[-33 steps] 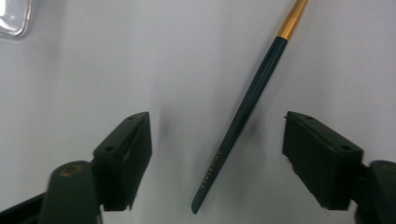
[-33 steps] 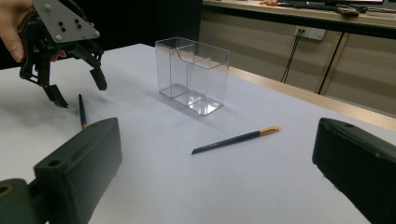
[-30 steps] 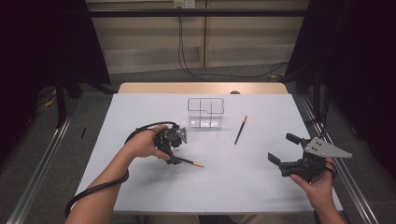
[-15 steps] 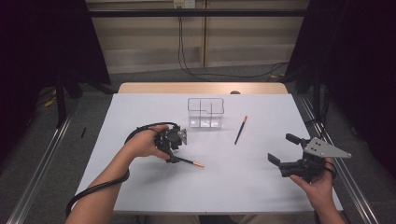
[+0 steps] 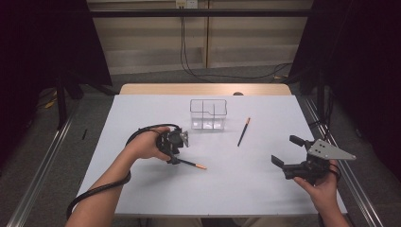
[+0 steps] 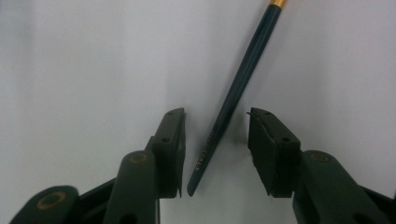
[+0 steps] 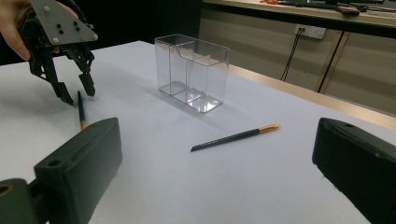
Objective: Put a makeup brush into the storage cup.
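My left gripper (image 5: 174, 159) points down at the table left of centre, straddling the tip end of a dark pencil (image 5: 191, 164) with an orange end. In the left gripper view the pencil (image 6: 243, 74) lies between the pads (image 6: 173, 140) with a gap on each side. The jaws have just been closing and are still open around it. My right gripper (image 5: 284, 150) hovers at the table's right, open and with nothing in it. A second dark pencil (image 5: 243, 131) lies right of centre. The right gripper view shows the left gripper (image 7: 77, 91) over its pencil (image 7: 81, 109).
A clear plastic organizer (image 5: 208, 113) with compartments stands upright at the middle back of the white table (image 5: 236, 189); in the right gripper view the organizer (image 7: 194, 74) is behind the second pencil (image 7: 233, 136). Dark curtains and metal rails flank the table.
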`<state>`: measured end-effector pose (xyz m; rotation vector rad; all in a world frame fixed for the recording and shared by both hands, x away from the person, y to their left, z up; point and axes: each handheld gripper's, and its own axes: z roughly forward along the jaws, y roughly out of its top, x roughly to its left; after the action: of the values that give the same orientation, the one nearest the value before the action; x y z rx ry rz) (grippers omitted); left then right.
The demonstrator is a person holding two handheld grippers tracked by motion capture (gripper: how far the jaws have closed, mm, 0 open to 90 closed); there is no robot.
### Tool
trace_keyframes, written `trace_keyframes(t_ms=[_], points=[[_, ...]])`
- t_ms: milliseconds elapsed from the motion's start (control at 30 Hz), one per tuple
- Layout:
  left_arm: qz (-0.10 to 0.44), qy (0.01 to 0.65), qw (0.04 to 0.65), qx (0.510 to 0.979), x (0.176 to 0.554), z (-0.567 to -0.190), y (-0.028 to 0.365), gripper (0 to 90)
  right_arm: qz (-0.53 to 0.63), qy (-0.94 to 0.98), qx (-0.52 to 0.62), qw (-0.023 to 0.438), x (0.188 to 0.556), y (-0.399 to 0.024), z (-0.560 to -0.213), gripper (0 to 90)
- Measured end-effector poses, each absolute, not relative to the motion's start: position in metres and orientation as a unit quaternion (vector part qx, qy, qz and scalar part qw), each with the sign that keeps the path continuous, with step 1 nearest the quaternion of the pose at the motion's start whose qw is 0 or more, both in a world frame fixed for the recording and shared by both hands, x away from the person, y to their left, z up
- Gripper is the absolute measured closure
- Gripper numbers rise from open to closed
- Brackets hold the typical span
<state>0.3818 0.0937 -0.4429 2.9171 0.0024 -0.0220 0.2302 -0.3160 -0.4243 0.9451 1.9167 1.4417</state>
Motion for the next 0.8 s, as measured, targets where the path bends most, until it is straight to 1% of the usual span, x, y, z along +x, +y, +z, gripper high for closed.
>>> trace_keyframes(t_ms=[167,300,467,800], points=[[-0.014,-0.005,0.104,0.994,0.3815,-0.444,0.0921,60.8,0.536,0.715,0.351,0.279,0.2303,-0.3157,-0.4244,1.2],[-0.019,-0.01,0.096,0.995,0.3823,-0.4437,0.0901,65.2,0.536,0.715,0.352,0.278,0.2305,-0.3159,-0.4245,1.2],[-0.025,-0.005,0.1,0.995,0.3816,-0.4444,0.09,69.6,0.536,0.715,0.351,0.278,0.2305,-0.3156,-0.4246,1.2],[-0.033,-0.01,0.083,0.996,0.3816,-0.4436,0.0864,76.1,0.536,0.715,0.351,0.278,0.2305,-0.3153,-0.4245,1.2]])
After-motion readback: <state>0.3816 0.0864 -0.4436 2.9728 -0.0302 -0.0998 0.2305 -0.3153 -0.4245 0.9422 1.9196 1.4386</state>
